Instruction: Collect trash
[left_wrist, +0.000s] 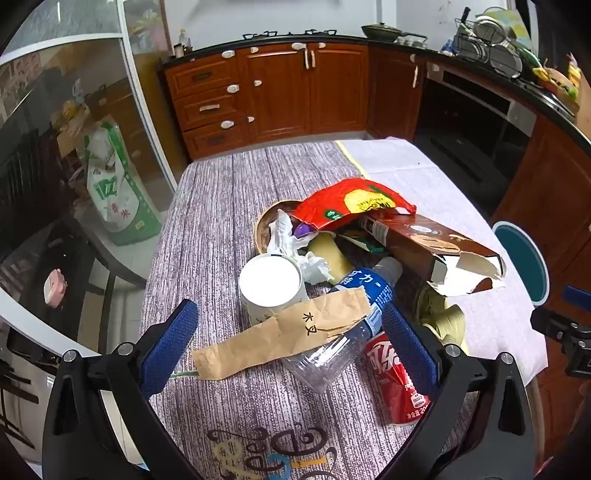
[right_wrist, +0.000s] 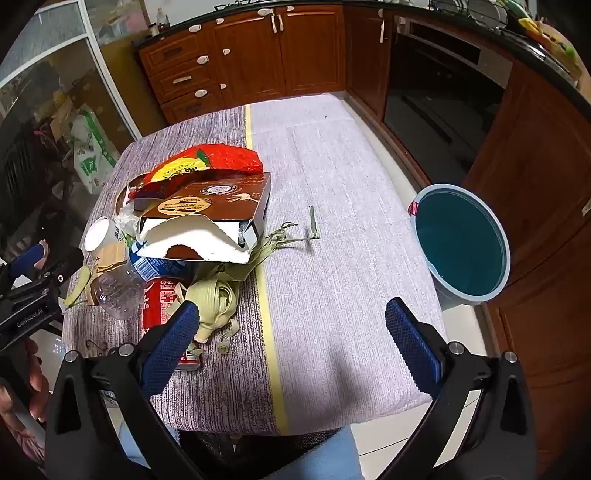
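Note:
A heap of trash lies on the table: a red snack bag (left_wrist: 347, 201), a torn brown carton (left_wrist: 432, 251), a white paper cup (left_wrist: 269, 286), crumpled tissue (left_wrist: 284, 236), a clear plastic bottle (left_wrist: 347, 332), a brown paper sleeve (left_wrist: 284, 336), a red cola can (left_wrist: 395, 380) and pale green strips (right_wrist: 218, 299). My left gripper (left_wrist: 291, 339) hangs open above the sleeve and bottle, touching nothing. My right gripper (right_wrist: 295, 332) is open over bare cloth right of the heap, its left finger (right_wrist: 173, 343) in front of the can (right_wrist: 159, 302). A teal bucket (right_wrist: 461, 243) stands on the floor to the right.
The table (right_wrist: 332, 166) carries a grey and purple cloth with a yellow stripe. A shallow wooden bowl (left_wrist: 264, 225) sits under the heap. Brown kitchen cabinets (left_wrist: 277, 92) and an oven line the back and right. A green and white sack (left_wrist: 110, 188) leans at the left.

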